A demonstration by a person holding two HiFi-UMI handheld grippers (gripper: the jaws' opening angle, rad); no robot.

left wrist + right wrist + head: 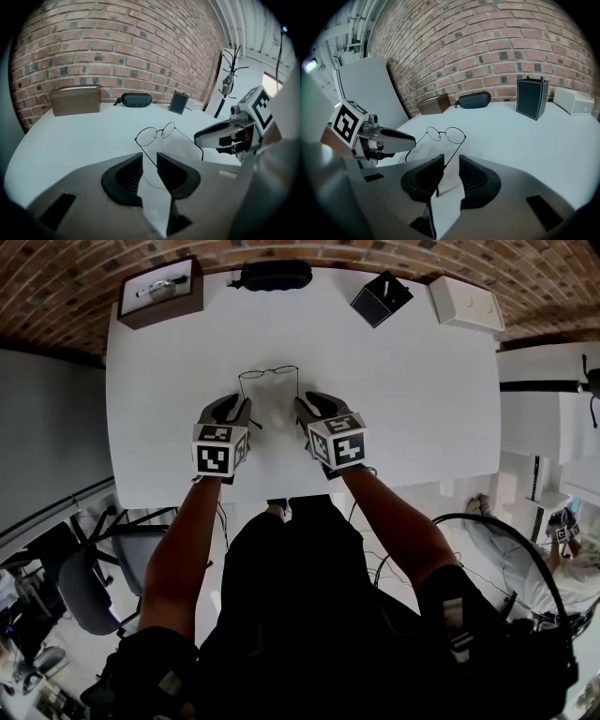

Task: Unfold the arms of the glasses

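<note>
Thin round wire glasses [269, 373] lie on the white table [412, 399] with both arms unfolded, pointing back toward me. My left gripper [234, 409] stands at the end of the left arm. In the left gripper view the glasses [157, 133] lie just ahead and that arm's wire runs into the gap of the left gripper [150, 161]; the pads stand apart from it. My right gripper [315, 406] is at the other arm. In the right gripper view the wire from the glasses [445, 134] passes between the right gripper's [451, 164] parted jaws, and no pad presses on it.
Along the table's far edge stand a brown wooden box [161, 292], a black glasses case [274, 275], a small black box [381, 298] and a white box [466, 304]. A brick wall rises behind them. An office chair [89, 587] is at the lower left.
</note>
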